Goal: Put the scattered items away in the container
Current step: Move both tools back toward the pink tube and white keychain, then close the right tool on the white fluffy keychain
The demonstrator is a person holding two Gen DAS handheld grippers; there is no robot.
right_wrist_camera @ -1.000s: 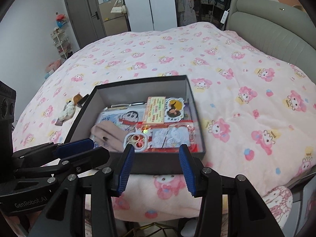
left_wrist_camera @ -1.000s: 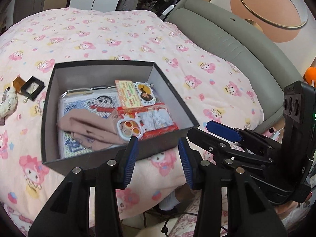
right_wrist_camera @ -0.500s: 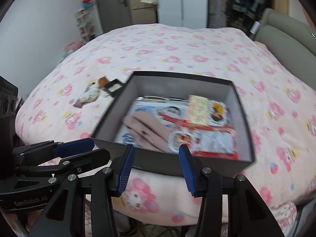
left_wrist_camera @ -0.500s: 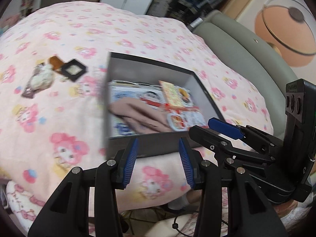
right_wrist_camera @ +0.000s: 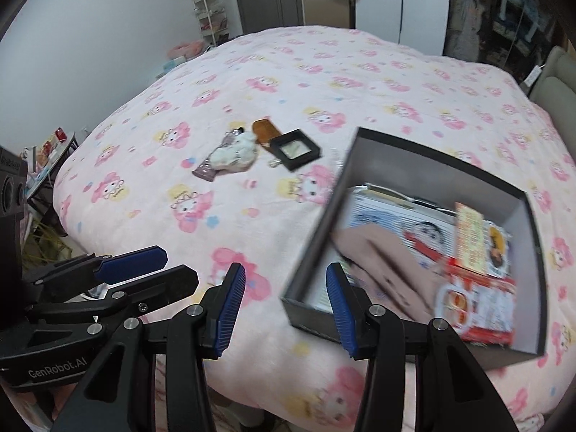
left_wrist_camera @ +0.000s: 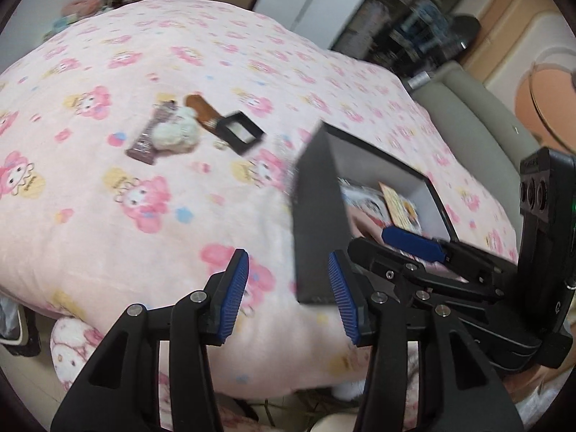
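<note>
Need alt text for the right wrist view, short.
Open right tool hovers over a pink cartoon-print bed, holding nothing. A dark box of cards and cloth sits to its right; a plush, small black case and brown item lie loose ahead.

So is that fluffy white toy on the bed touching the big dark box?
Apart. The right wrist view shows the fluffy white toy lying well left of the dark box, with pink bedspread between them.

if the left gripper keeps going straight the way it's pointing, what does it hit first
Most likely the pink bedspread: the open left gripper aims at bare quilt just left of the black box. Depth is unclear, so its right finger might clip the box's near corner.
</note>
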